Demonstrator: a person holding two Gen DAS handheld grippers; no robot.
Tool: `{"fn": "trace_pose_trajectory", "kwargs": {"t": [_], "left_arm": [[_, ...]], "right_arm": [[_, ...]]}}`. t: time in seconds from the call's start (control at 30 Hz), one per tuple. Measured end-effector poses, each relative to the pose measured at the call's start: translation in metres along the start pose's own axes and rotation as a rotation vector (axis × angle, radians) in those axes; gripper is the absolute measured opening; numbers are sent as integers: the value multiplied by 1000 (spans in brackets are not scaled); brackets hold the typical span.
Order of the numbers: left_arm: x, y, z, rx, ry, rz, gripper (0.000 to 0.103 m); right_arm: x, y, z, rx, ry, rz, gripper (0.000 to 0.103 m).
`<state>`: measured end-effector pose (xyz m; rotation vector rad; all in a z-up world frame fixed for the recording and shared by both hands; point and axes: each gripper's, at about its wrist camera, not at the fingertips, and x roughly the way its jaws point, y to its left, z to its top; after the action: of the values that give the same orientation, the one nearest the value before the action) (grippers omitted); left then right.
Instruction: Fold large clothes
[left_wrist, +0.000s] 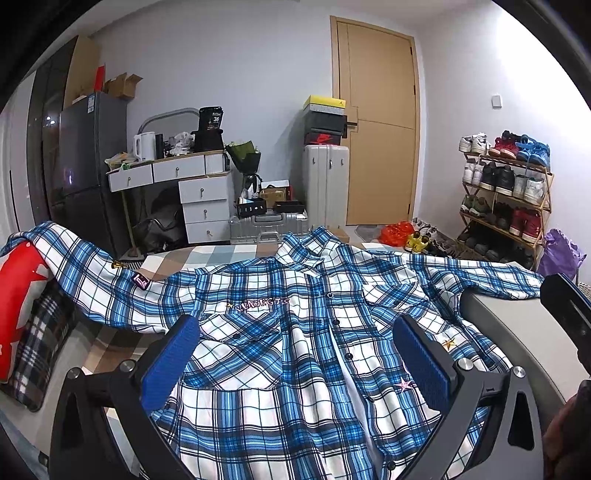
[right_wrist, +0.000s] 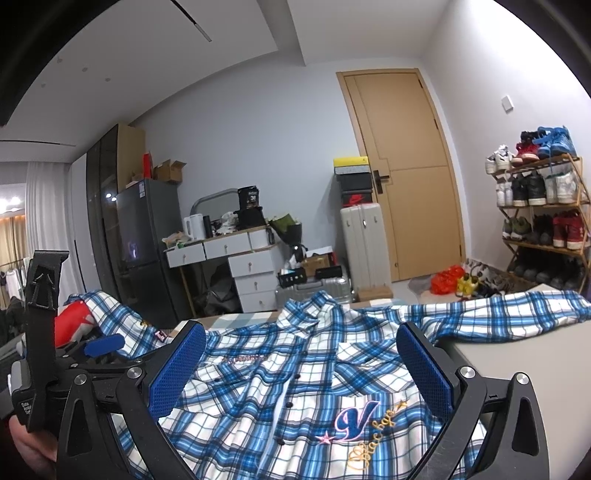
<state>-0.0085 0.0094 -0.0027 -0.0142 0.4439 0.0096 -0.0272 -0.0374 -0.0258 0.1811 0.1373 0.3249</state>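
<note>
- Here, a large blue-and-white plaid button-up shirt (left_wrist: 295, 332) lies spread front-up on the bed, collar toward the far wall, both sleeves stretched out sideways
- The left gripper (left_wrist: 295, 354), with blue textured pads, hangs over the shirt's lower front with its jaws spread wide, grasping nothing
- The right gripper (right_wrist: 299, 369) hovers likewise above the chest, released, nothing between its pads
- One sleeve drapes over a red cushion (left_wrist: 18, 295) at the left; the other reaches across a plain grey surface (left_wrist: 517, 332) on the right
- Behind stand a tan wooden door (left_wrist: 380, 122) and a wooden shoe rack (left_wrist: 506, 199) full of sneakers
</note>
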Motion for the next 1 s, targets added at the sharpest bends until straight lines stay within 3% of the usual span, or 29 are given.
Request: {"fn": "trace_pose_trajectory", "kwargs": {"t": [1.0], "left_arm": [[1,-6,0,14,15,-17,102]], "right_arm": [[3,-3,-3,13,11,-5,103]]}}
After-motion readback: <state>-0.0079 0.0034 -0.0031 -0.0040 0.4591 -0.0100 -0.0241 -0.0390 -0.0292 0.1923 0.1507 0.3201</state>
